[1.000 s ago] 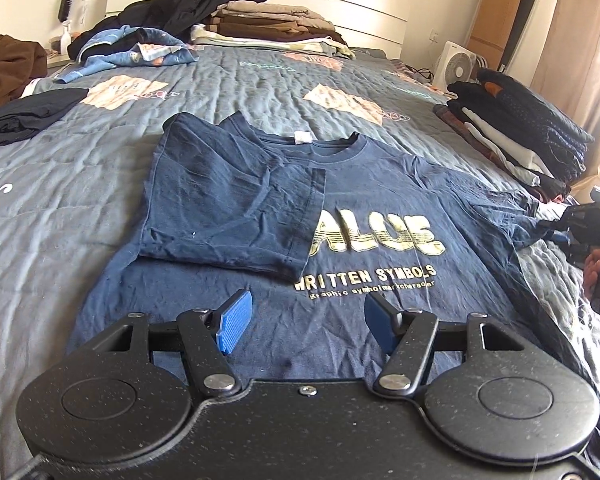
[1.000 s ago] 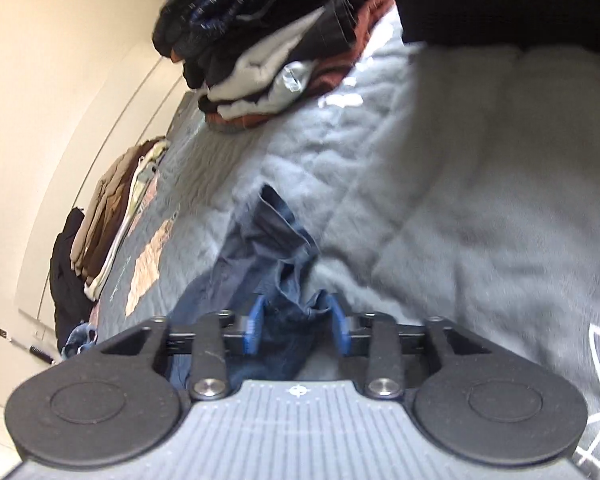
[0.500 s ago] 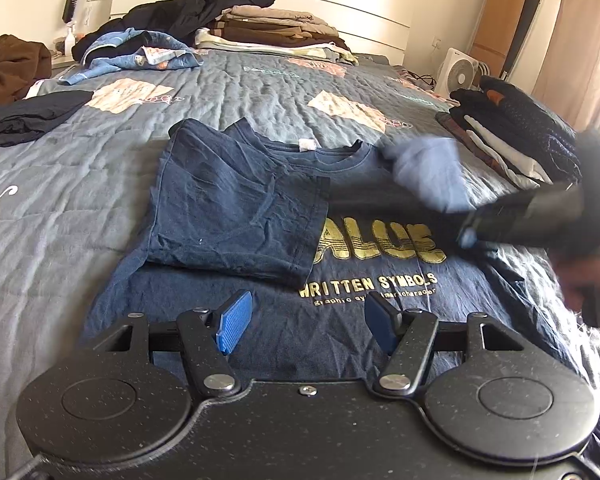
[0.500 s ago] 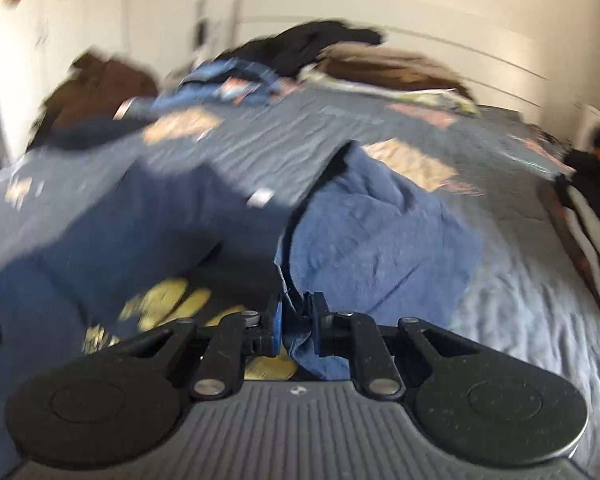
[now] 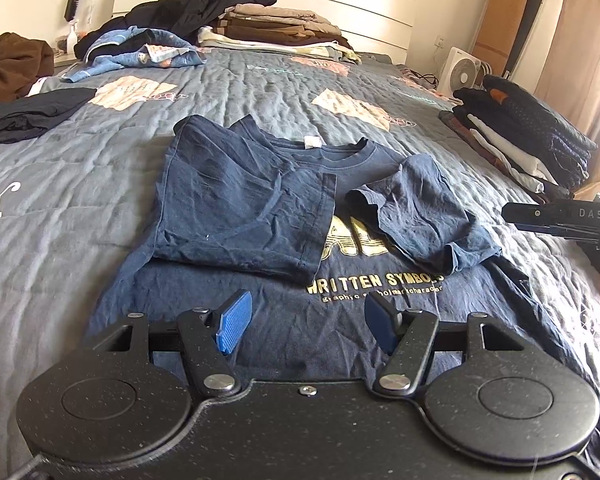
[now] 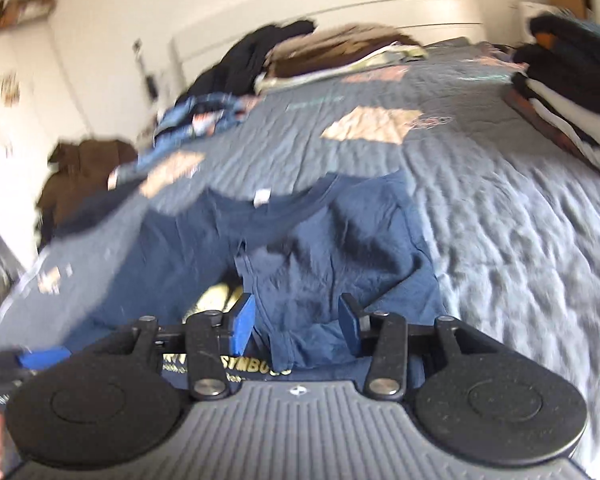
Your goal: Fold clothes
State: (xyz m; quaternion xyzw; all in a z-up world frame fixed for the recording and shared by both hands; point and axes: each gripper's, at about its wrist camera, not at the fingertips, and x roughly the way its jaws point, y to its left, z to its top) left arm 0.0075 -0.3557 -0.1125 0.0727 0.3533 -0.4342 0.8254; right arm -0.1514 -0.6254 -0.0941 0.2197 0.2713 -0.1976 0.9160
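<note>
A navy T-shirt (image 5: 332, 304) with gold lettering lies face up on the bed, collar away from me. Both sleeves are folded inward: the left sleeve (image 5: 240, 208) lies flat over the chest, and the right sleeve (image 5: 416, 212) rests crumpled over the lettering. My left gripper (image 5: 306, 318) hovers open above the shirt's lower part, holding nothing. My right gripper (image 6: 296, 322) is open just above the folded right sleeve (image 6: 340, 248), with cloth beneath but not pinched. In the left wrist view the right gripper (image 5: 556, 216) shows at the right edge, off the shirt.
The grey-blue quilt (image 5: 80, 200) covers the bed. A stack of folded dark clothes (image 5: 528, 140) sits at the right edge. More folded and loose garments (image 5: 236, 20) lie by the headboard, a dark garment (image 5: 32, 116) at the left. A fan (image 5: 460, 72) stands beyond.
The right gripper carried the right sleeve across onto the chest, opened and let it go, then drew back to the right. The left gripper stayed open in place.
</note>
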